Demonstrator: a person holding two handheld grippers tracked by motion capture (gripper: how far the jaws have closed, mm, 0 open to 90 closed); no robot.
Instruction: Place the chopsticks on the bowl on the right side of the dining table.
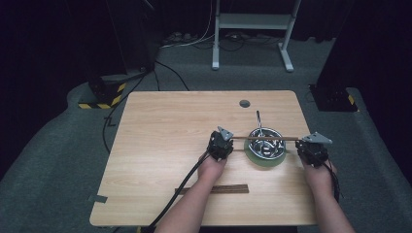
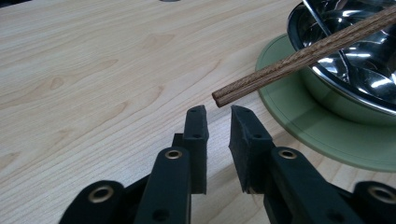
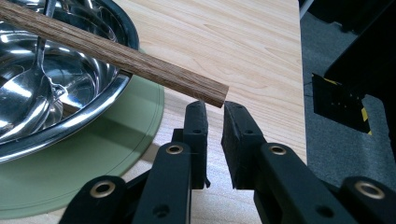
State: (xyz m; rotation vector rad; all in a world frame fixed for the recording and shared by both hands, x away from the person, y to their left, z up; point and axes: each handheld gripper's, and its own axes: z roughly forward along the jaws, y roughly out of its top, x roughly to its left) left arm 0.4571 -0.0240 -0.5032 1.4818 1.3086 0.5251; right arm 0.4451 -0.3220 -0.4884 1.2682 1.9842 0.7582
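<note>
**Fingers nearly closed, sticks resting over the bowl**

The fingers (image 2: 196, 123) of our left gripper (image 2: 219, 112) stand close together with only a thin gap, and nothing sits between them. The end of the wooden chopsticks (image 2: 299, 58) hangs just past their tips, and we cannot tell if it touches them. The fingers (image 3: 196, 116) of our right gripper (image 3: 212, 107) are just as narrow and hold nothing. The other end of the chopsticks shows right at their tips there.

From above, we see the chopsticks (image 1: 265, 138) lying flat across the top of the shiny metal bowl (image 1: 266, 141), from one gripper to the other. Our left gripper (image 1: 219, 144) is just left of the bowl and our right gripper (image 1: 313, 147) is near the desk's right edge. The bowl sits on a round green plate (image 1: 265, 160), in the right half of the desk (image 1: 165, 145). A metal spoon (image 1: 259, 124) lies in the bowl with its handle pointing to the far edge. A brown wooden strip (image 1: 231, 189) lies near the front edge, between our arms.
</note>
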